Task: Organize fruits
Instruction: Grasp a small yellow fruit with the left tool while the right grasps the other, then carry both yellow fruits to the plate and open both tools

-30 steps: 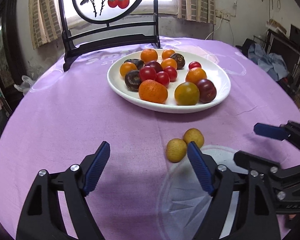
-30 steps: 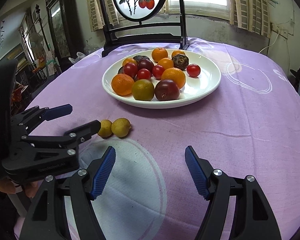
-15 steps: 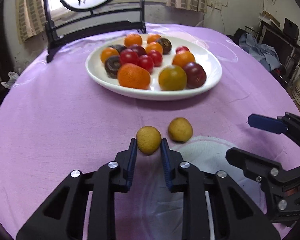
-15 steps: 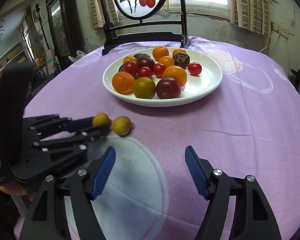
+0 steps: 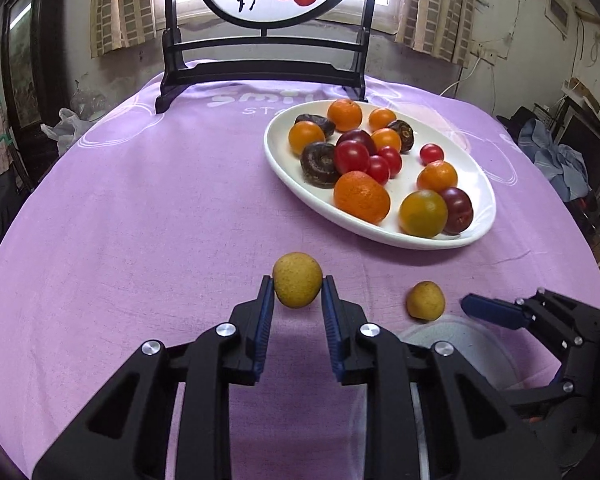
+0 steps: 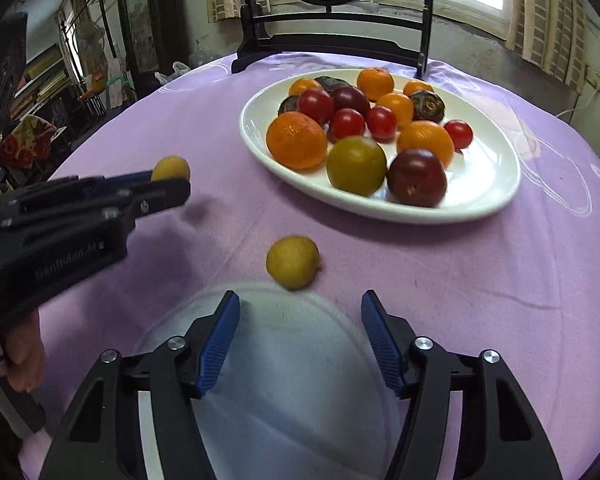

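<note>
Left wrist view: the left gripper (image 5: 298, 294) has its fingers clamped on a small yellow fruit (image 5: 297, 279), lifted off the purple tabletop (image 5: 140, 208), likely bound for the white plate (image 5: 485, 192) at two o'clock.

Right wrist view: the right gripper (image 6: 300, 332) fingers are spread, empty; a second yellow fruit (image 6: 292, 262) lies at twelve o'clock, just beyond them.

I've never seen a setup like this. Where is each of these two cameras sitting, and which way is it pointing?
Left wrist view: mounted on the left gripper, looking forward along its blue-padded fingers, shut on a small yellow round fruit; the right gripper's tip shows at right.
Right wrist view: mounted on the open right gripper, facing a second yellow fruit lying on the cloth; the left gripper and some of the person's hand show at left.
Shared: the white oval plate of fruit and the purple tablecloth.
</note>
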